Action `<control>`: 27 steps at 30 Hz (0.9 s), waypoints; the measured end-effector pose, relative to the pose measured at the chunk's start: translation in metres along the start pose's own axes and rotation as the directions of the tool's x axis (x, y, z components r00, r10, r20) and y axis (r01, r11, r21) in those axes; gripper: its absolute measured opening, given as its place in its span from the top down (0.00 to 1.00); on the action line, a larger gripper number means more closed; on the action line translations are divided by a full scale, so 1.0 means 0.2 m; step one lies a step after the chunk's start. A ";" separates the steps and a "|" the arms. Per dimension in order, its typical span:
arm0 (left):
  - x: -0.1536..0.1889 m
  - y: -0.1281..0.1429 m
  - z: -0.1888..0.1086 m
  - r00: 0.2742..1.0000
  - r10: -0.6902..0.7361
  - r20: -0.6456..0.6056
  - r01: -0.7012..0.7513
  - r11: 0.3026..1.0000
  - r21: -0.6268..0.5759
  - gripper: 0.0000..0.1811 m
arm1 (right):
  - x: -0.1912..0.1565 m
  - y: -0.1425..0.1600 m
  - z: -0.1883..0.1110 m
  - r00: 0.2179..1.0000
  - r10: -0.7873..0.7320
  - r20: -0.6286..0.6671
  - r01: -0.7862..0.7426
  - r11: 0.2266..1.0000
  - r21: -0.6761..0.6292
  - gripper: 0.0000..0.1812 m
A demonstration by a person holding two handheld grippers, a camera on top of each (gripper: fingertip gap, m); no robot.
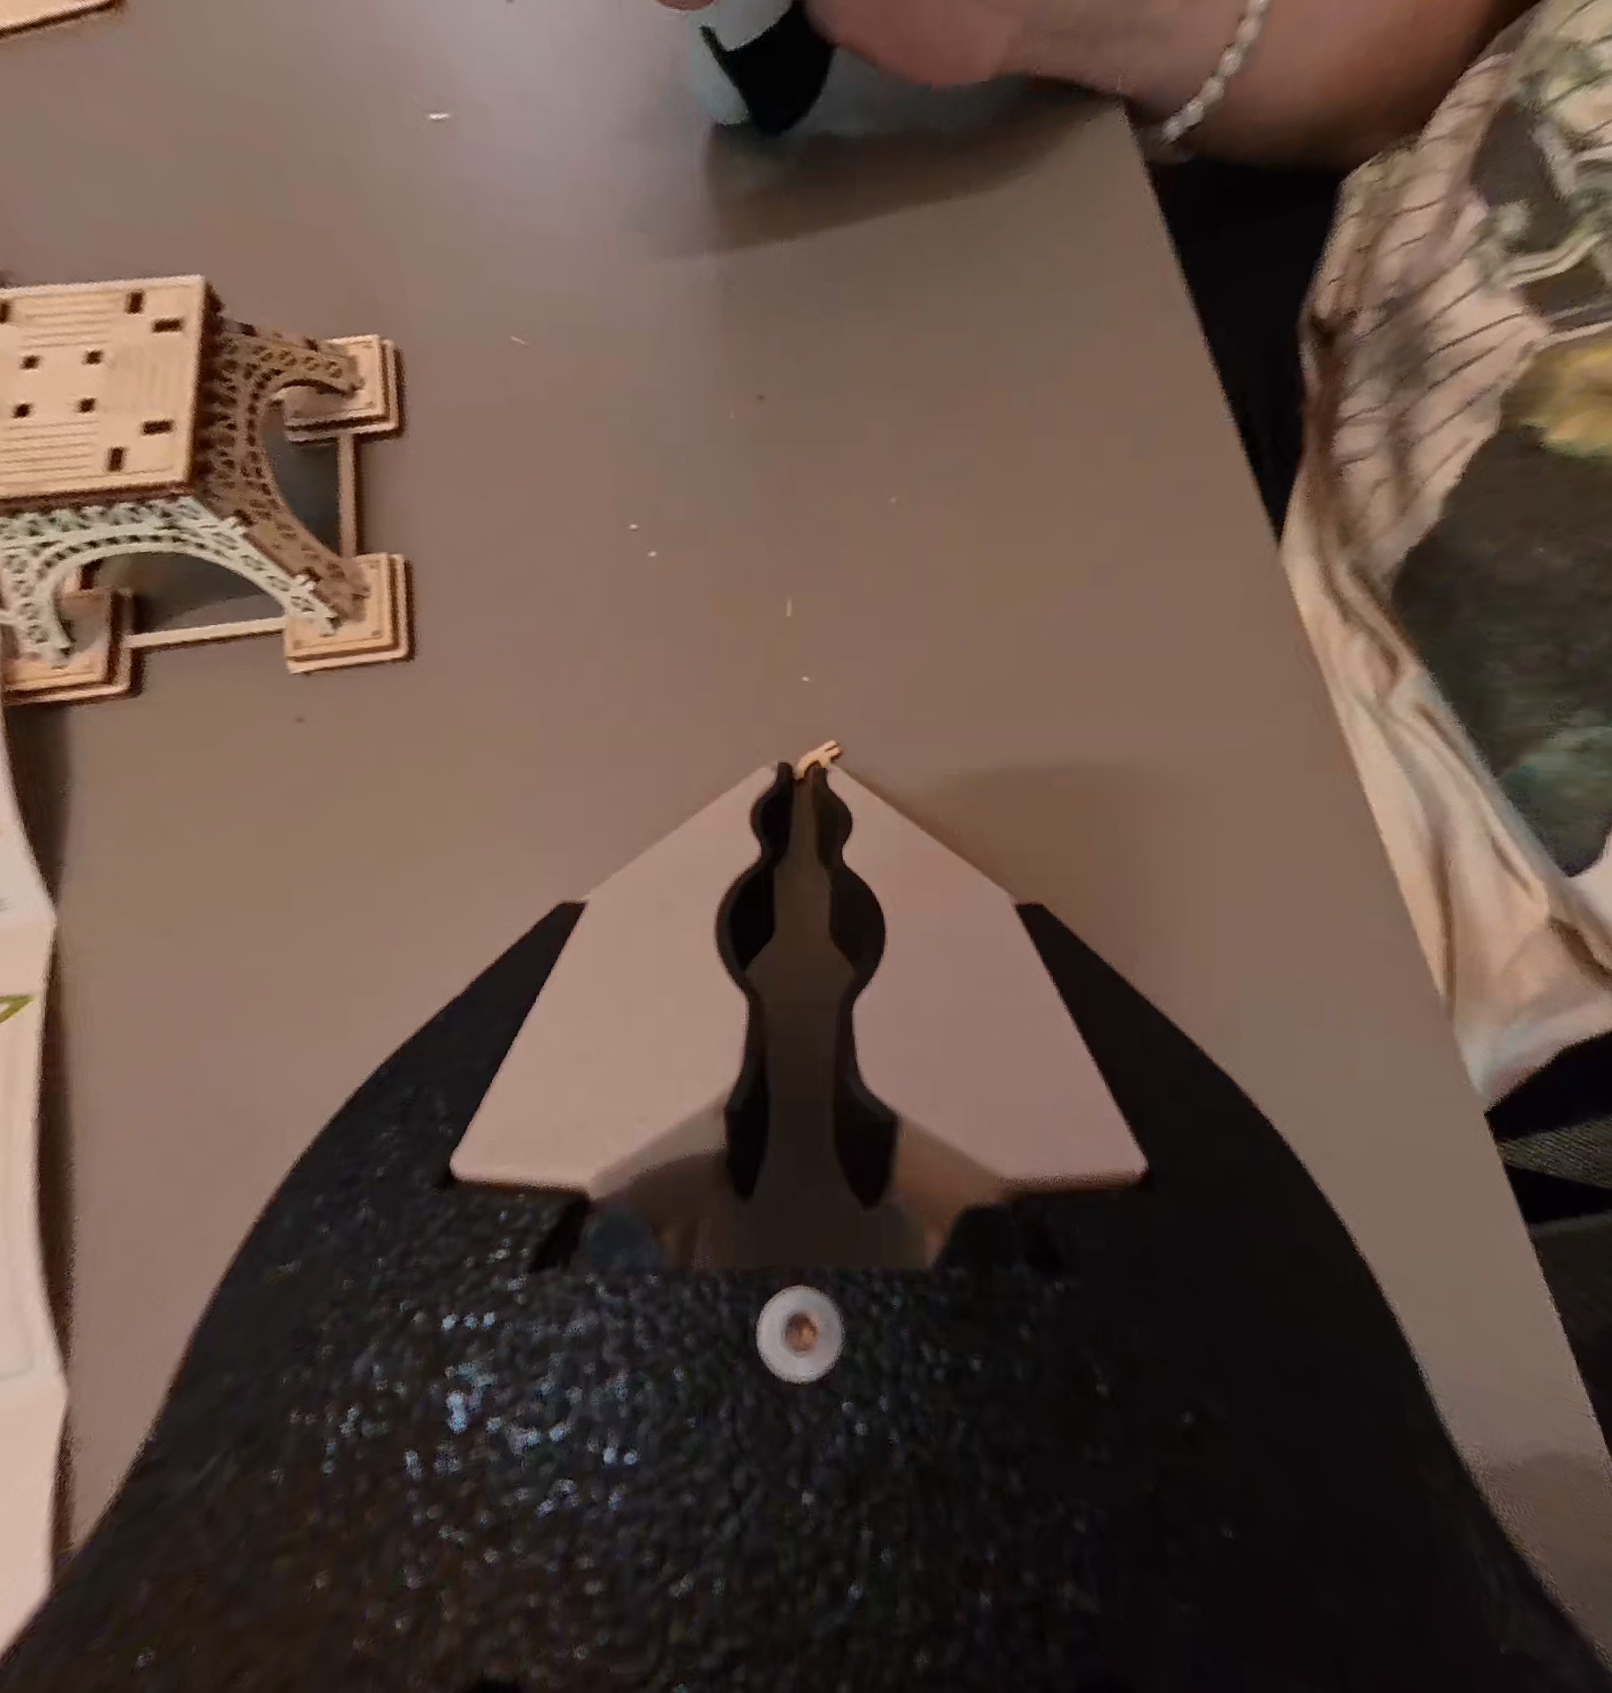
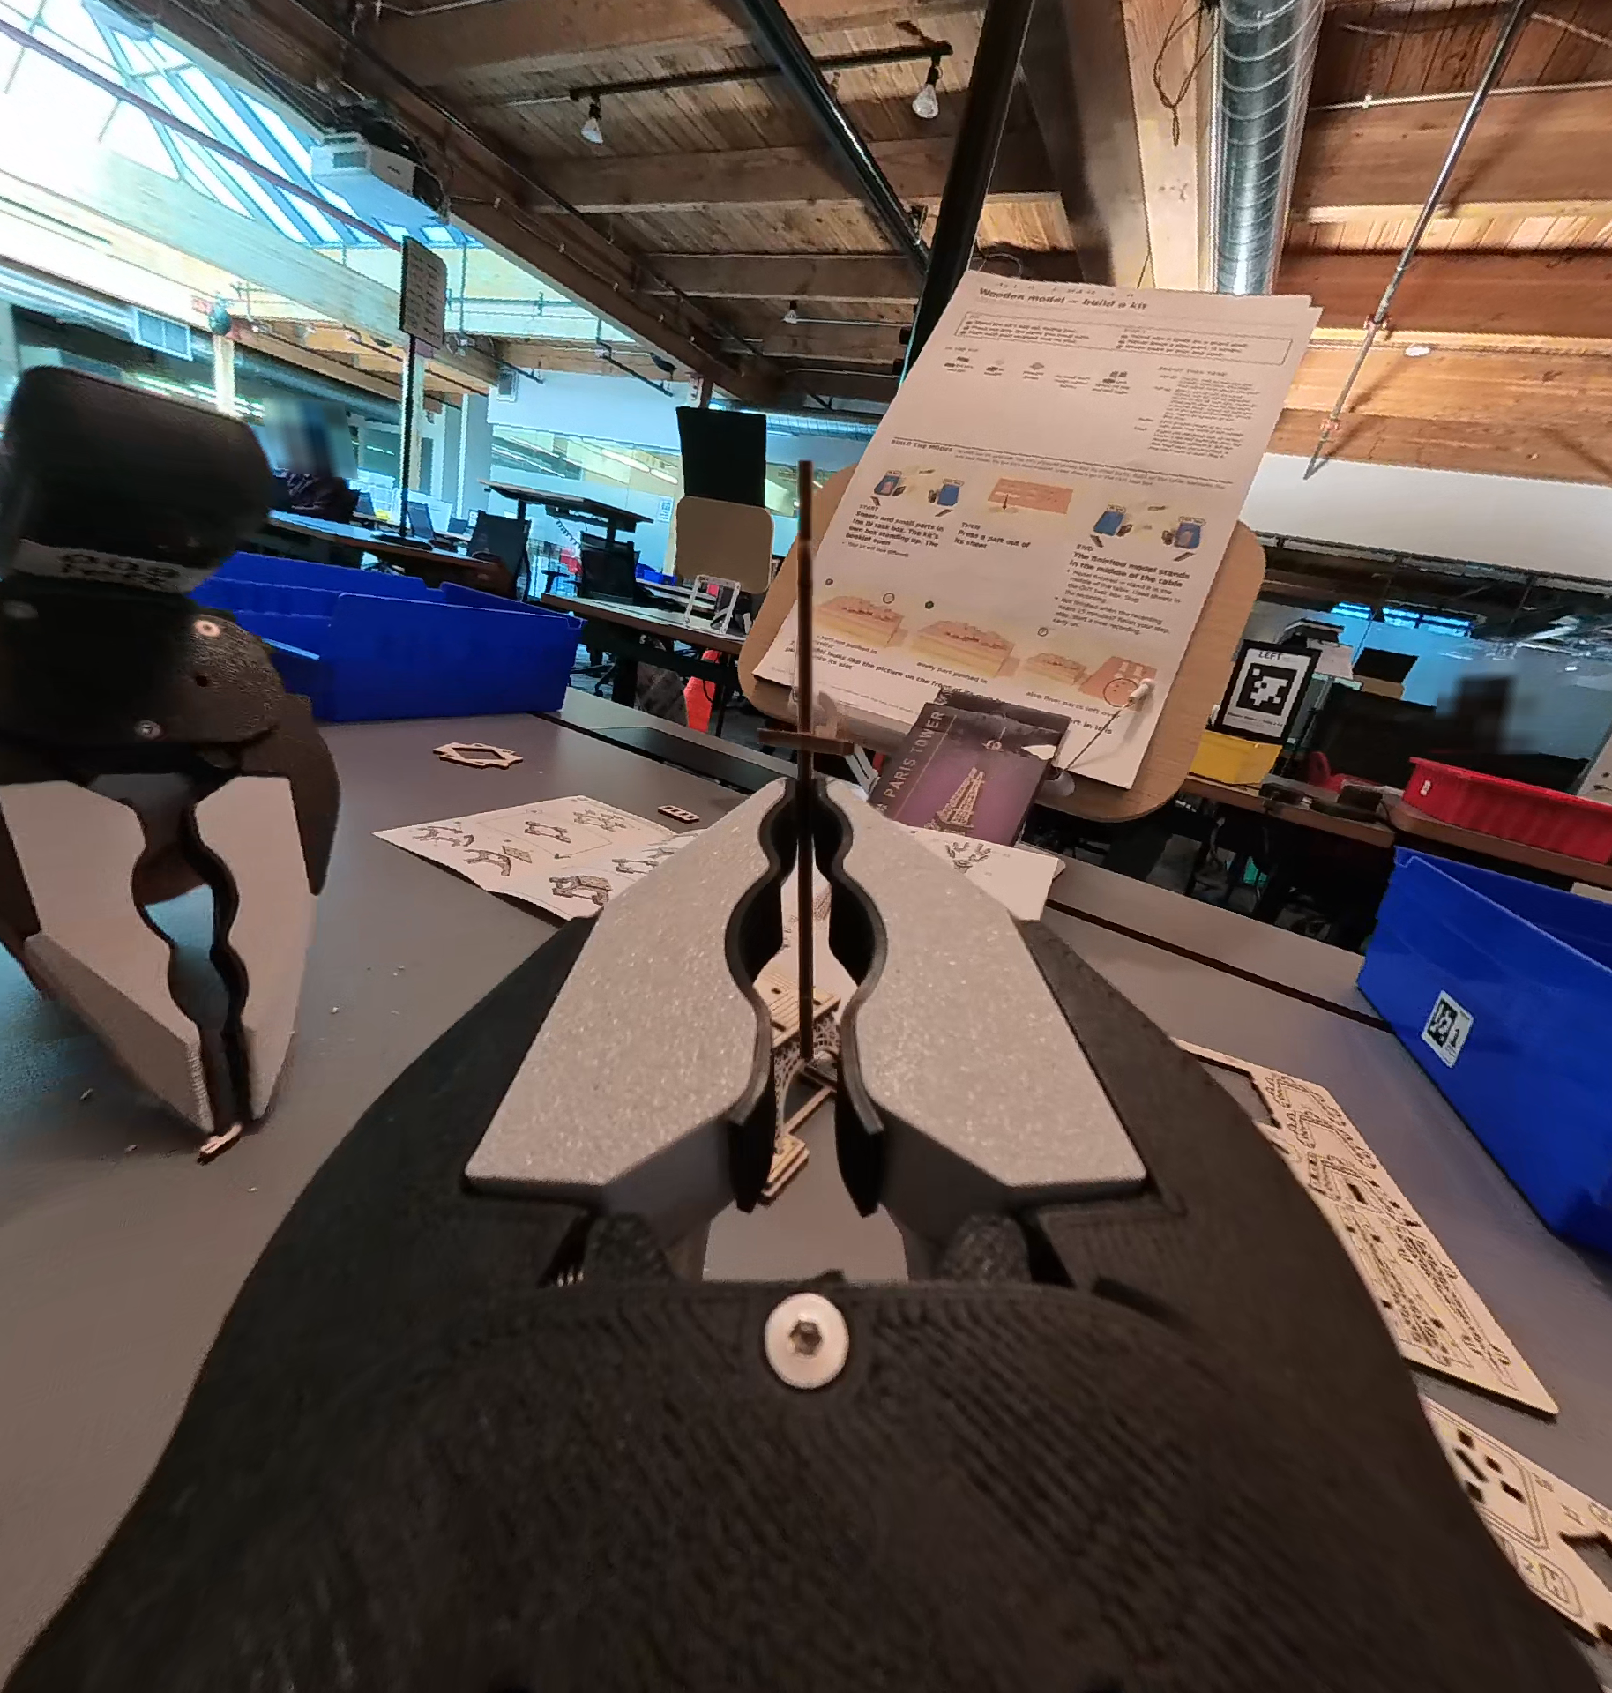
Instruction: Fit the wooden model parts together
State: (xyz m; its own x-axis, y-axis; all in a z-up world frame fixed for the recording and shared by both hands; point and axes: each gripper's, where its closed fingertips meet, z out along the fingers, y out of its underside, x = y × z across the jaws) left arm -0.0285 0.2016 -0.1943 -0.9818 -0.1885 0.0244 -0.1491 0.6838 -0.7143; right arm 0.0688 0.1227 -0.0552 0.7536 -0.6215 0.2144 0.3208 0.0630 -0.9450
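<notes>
My left gripper [image 1: 804, 774] is shut on a tiny wooden piece [image 1: 822, 757] that pokes out of its tips, low over the grey table [image 1: 784, 412]. It also shows at the left of the right wrist view [image 2: 225, 1113], tips down by the table, with the piece [image 2: 222, 1141] at its tips. The wooden tower base [image 1: 170, 458] stands to its left. My right gripper [image 2: 807, 790] is shut on a thin wooden spire part [image 2: 804, 595], seen edge-on and upright, with a small crosspiece. The tower base [image 2: 798, 1054] shows through the gap between the fingers.
A person's arm and patterned sleeve [image 1: 1471, 458] lie along the table's right edge. Punched wooden sheets [image 2: 1389, 1237] lie at the right beside a blue bin [image 2: 1535, 1008]. An instruction sheet on a board [image 2: 1059, 550], the kit box [image 2: 967, 779], a paper leaflet [image 2: 546, 847] and more blue bins [image 2: 399, 641] stand behind.
</notes>
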 end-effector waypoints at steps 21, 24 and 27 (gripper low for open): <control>-0.09 -0.11 -0.01 0.745 -0.637 0.197 0.628 0.770 0.111 1.00 | -0.04 0.01 0.00 0.991 -0.132 0.004 0.132 0.991 -0.020 1.00; -0.10 -0.06 0.00 0.805 -0.517 0.291 0.522 0.850 0.065 1.00 | -0.04 0.01 0.00 0.987 -0.164 0.004 0.164 0.986 -0.027 1.00; -0.12 0.00 0.01 0.820 -0.431 0.377 0.454 0.891 0.029 1.00 | -0.05 0.03 0.01 0.984 -0.176 0.018 0.177 0.983 -0.040 1.00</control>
State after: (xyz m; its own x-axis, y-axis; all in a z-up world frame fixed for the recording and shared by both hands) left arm -0.0048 0.2046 -0.1952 -0.6967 -0.7145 0.0641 -0.5750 0.5028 -0.6454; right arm 0.0635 0.1309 -0.0629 0.6955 -0.6086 0.3819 0.4255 -0.0793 -0.9015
